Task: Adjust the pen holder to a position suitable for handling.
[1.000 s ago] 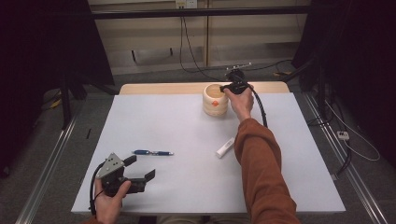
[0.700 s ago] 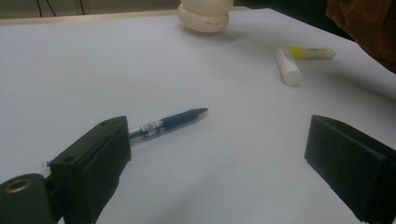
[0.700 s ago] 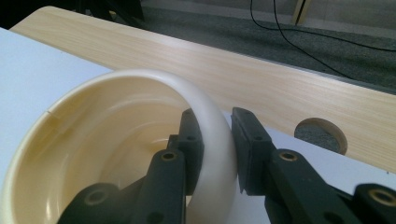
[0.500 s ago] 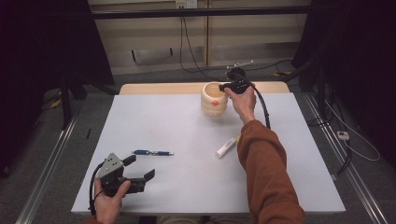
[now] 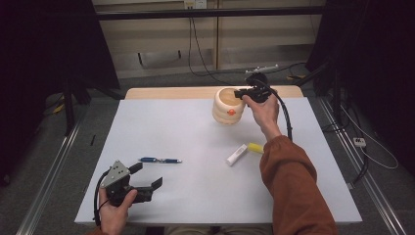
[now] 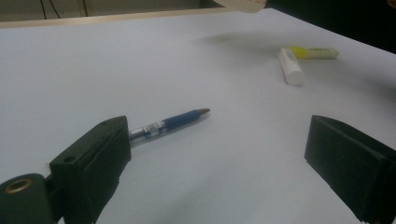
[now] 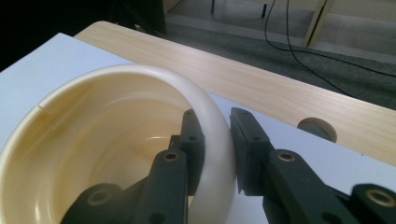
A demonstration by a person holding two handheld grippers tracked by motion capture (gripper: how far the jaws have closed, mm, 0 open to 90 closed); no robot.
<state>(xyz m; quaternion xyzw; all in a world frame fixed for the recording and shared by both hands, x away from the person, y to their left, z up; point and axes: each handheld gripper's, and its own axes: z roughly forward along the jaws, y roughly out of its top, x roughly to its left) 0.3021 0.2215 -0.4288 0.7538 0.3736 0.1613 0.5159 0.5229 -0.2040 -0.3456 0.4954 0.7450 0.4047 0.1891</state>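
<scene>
Two grippers are at work over a white table [image 5: 205,147]; the right gripper [image 5: 241,93] clamps the rim of a cream cup [image 5: 226,105] at the far side, near the wooden strip along the table's far edge; in the right gripper view one jaw sits inside the cup [image 7: 112,140] and the other outside, both pressed on the thick wall; in the high view the cup looks tilted and lifted off the surface, though the gap under it is hard to judge; the left gripper [image 5: 147,182] rests at the near left corner, jaws wide with nothing between them; a blue pen [image 5: 160,160] lies just beyond it; in the left gripper view the pen [image 6: 170,122] lies past the left jaw; a white and yellow marker [image 5: 243,152] lies nearer the table's middle, well apart from the cup.
</scene>
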